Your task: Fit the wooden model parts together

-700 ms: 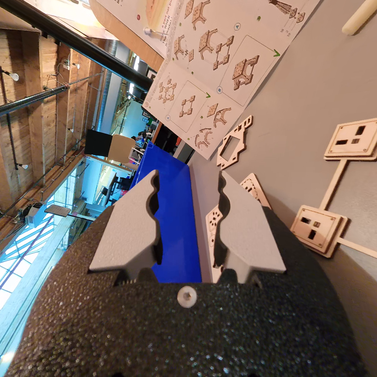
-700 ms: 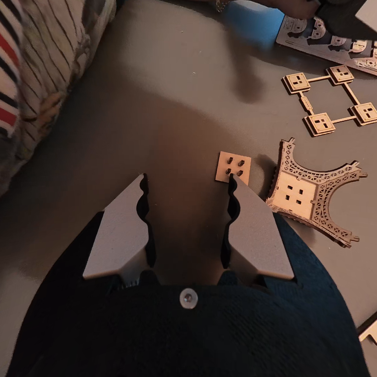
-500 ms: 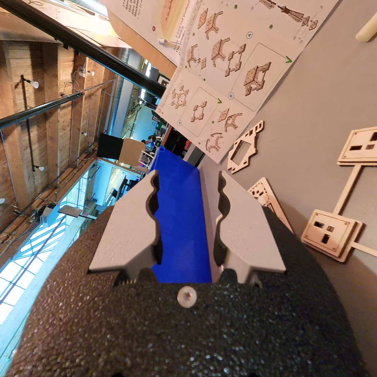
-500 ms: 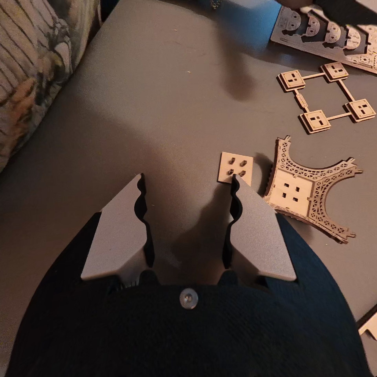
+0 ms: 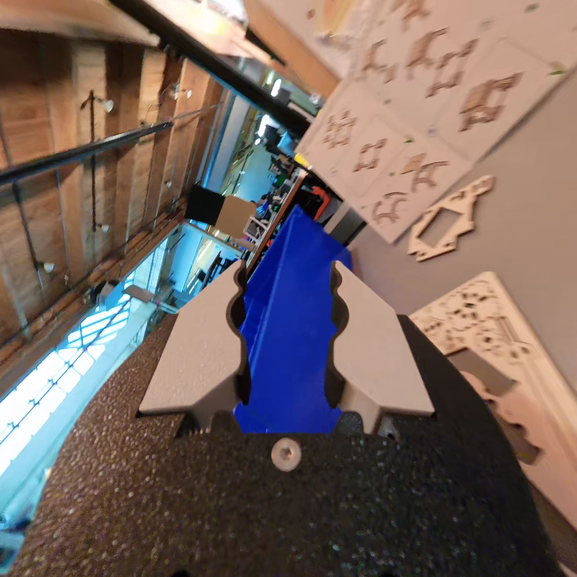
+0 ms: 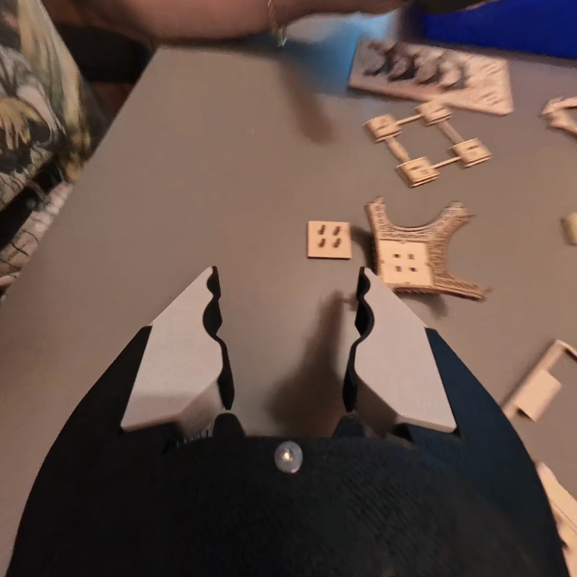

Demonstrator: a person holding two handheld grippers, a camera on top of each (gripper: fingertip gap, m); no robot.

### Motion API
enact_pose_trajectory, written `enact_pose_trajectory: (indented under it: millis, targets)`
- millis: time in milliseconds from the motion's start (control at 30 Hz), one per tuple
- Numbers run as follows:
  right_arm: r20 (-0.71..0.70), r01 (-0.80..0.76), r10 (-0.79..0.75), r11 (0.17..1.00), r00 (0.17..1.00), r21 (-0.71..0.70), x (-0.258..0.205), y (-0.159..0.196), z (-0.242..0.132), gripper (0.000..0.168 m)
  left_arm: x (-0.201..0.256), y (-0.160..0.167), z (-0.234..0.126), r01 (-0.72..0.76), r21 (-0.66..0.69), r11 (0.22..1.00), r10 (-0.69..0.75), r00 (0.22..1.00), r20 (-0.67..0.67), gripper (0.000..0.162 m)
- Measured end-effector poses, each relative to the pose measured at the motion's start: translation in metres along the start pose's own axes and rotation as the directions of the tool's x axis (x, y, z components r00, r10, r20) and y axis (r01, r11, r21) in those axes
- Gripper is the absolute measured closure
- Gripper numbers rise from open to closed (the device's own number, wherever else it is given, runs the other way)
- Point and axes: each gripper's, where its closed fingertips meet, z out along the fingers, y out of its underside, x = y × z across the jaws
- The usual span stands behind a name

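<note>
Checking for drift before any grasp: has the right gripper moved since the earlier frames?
Yes. The right gripper has pulled back from the small square plate: its fingertip overlapped the plate earlier, and now bare table separates them.

Both views are smeared by motion blur. In the left wrist view, the instruction sheet (image 5: 437, 103) at upper right is cut by the top and right edges, its drawings unreadable. The fretwork panel (image 5: 468, 324) at right is partly hidden behind the gripper body. In the right wrist view, a forearm (image 6: 187, 18) is cropped by the top edge, and wooden pieces (image 6: 559, 118) are clipped at the right edge.
</note>
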Motion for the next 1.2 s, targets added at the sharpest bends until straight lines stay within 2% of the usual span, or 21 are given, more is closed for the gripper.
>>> enact_pose_trajectory:
  millis: [100,167,267,367,500,667,900,1000,1100,1200]
  targets:
    - [-0.221,-0.043,0.071,0.991,0.973,0.129,0.043,-0.011,-0.052,0.111,-0.033,0.019,0.002,0.142,-0.029,0.989,-0.14,0.988,0.062,0.111]
    - [-0.386,-0.094,0.133,0.988,0.913,0.12,0.072,0.008,-0.081,0.13,-0.05,0.031,0.002,0.266,-0.038,0.963,-0.263,0.962,0.073,0.111]
    - [-0.521,-0.144,0.17,0.985,0.837,0.09,0.081,0.035,-0.103,0.145,-0.067,0.035,-0.001,0.462,0.003,0.887,-0.461,0.886,0.046,0.108]
    - [-0.604,-0.114,0.108,0.993,0.789,0.028,0.08,0.054,-0.11,0.155,-0.069,0.037,-0.002,0.575,0.003,0.818,-0.575,0.818,0.006,0.112]
    - [-0.585,-0.12,0.054,0.99,0.809,-0.074,0.074,0.073,-0.105,0.165,-0.068,0.037,-0.001,0.635,0.011,0.773,-0.635,0.773,-0.02,0.114]
    - [-0.545,-0.142,0.008,0.969,0.838,-0.204,0.068,0.093,-0.094,0.168,-0.06,0.035,0.001,0.586,0.017,0.81,-0.585,0.811,-0.021,0.114]
    - [-0.48,-0.206,0.08,0.954,0.874,-0.216,0.05,0.097,-0.099,0.168,-0.051,0.032,0.003,0.511,0.012,0.859,-0.511,0.859,-0.022,0.114]
    - [-0.412,-0.273,0.163,0.936,0.897,-0.224,0.03,0.1,-0.103,0.168,-0.051,0.029,0.002,0.477,0.02,0.879,-0.476,0.879,-0.014,0.114]
    - [-0.358,-0.368,0.262,0.89,0.896,-0.27,0.007,0.108,-0.114,0.168,-0.051,0.026,0.002,0.458,0.028,0.889,-0.458,0.889,-0.011,0.114]
    - [-0.365,-0.419,0.311,0.867,0.878,-0.27,-0.003,0.109,-0.129,0.168,-0.049,0.026,0.002,0.444,0.026,0.895,-0.444,0.896,-0.013,0.114]
